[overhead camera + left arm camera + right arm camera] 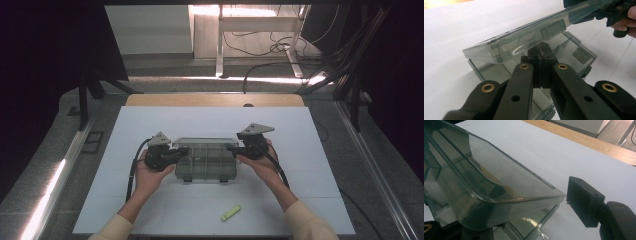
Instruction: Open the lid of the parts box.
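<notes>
A smoky clear compartment box (206, 165) lies mid-table with its lid (205, 142) partly raised. My left gripper (186, 150) is at the box's left end. In the left gripper view its jaws are pressed together, left gripper (541, 51) tips just under the lifted lid (524, 42) and over the open box (574, 53). Whether a wall sits between the pads I cannot tell. My right gripper (233, 148) is at the right end. In the right gripper view the lid's edge (499, 187) lies between the spread jaws of the right gripper (529, 217). One pad (584, 203) stands just clear of the lid's corner.
A small yellow-green piece (231, 213) lies on the white table top (150, 125) near the front, right of centre. A wooden strip (215, 100) runs along the far edge. Beyond it, desk legs and cables stand on the floor.
</notes>
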`<state>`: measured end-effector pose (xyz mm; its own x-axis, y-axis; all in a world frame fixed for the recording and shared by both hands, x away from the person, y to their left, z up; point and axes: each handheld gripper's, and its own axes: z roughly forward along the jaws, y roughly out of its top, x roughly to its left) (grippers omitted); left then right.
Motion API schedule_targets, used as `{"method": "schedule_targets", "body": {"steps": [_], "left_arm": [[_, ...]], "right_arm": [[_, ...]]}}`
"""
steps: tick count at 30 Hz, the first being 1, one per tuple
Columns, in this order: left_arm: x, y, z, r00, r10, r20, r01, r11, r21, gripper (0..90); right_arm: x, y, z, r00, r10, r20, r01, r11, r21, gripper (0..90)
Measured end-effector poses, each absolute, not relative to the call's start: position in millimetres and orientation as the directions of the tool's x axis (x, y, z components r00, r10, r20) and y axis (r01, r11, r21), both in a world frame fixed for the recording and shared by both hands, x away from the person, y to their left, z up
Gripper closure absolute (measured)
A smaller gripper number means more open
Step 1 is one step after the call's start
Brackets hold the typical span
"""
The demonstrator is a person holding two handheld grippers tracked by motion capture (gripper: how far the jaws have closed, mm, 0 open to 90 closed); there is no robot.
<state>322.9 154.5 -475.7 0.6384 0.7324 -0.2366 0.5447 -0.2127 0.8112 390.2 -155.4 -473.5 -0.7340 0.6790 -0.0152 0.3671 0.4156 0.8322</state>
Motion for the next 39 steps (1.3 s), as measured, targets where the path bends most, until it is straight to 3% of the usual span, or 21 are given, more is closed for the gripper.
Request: {"method": "schedule_targets", "body": {"steps": [39], "left_arm": [[322.6, 154.9, -477.0, 0.639, 0.732, -0.237, 0.548, -0.217, 0.808, 89.1]], "right_arm": [[402.9, -155.3, -469.3, -0.722, 0.689, 0.055, 0.395, 0.346, 0.851, 42.0]]}}
